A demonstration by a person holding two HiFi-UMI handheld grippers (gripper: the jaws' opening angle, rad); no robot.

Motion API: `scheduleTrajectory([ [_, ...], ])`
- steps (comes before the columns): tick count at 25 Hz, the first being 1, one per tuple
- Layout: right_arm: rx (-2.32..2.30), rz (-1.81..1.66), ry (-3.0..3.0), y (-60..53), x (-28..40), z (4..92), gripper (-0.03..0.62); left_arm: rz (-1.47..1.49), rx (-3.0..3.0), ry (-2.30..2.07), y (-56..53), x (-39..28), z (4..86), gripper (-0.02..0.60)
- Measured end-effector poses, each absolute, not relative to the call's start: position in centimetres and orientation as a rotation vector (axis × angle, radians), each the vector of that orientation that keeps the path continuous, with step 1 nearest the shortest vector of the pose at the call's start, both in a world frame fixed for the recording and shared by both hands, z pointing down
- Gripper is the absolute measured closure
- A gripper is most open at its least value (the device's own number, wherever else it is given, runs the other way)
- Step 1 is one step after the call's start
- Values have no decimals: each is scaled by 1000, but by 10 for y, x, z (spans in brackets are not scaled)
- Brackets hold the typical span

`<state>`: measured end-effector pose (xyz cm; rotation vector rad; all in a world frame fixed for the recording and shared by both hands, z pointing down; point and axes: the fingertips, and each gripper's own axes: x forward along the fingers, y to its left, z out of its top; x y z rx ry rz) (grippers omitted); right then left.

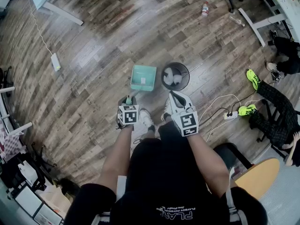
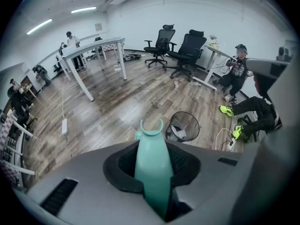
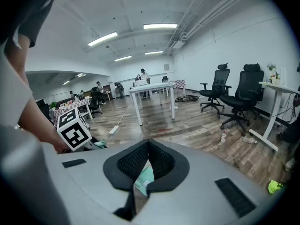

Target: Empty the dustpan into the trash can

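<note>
Left gripper (image 1: 129,100) jaws clamped the teal dustpan (image 1: 143,77) by its handle, beside the mesh trash can (image 1: 175,76) for tipping; right gripper (image 1: 175,96) closed, empty.

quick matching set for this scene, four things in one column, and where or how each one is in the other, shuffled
Things:
1. dustpan
2. trash can
3. bottle
4. neon shoes

States:
a. on a person seated at the head view's right
b. black mesh, white crumpled scraps inside
c. lying on the floor far off, near a desk leg
d. teal, handle clamped in the left gripper

Pairs: 1-d, 2-b, 3-c, 4-a
</note>
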<state>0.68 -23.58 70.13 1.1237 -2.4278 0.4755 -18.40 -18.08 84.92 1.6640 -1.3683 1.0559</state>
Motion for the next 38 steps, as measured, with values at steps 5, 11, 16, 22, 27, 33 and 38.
scheduleTrajectory([
  [5,1131,496,-2417,-232,13,709,569,1080,1685,-1344,-178,-178,852,483],
  [11,1163,500,-2421,-233,14,704,569,1096,1705,-1315,-173,-182,851,483],
  [16,1192,484,-2424,-233,23,697,569,1094,1737,-1335,-167,-180,841,482],
  [22,1210,470,-2432,-227,20,687,569,1061,1748,-1398,-161,-183,817,457],
  [27,1196,432,-2458,-219,9,670,569,1016,1795,-1439,-159,-187,780,423],
  [33,1192,391,-2482,-209,-9,655,569,865,1906,-1498,-165,-188,718,425],
  [38,1178,345,-2518,-198,-29,633,569,751,1999,-1547,-168,-186,661,428],
])
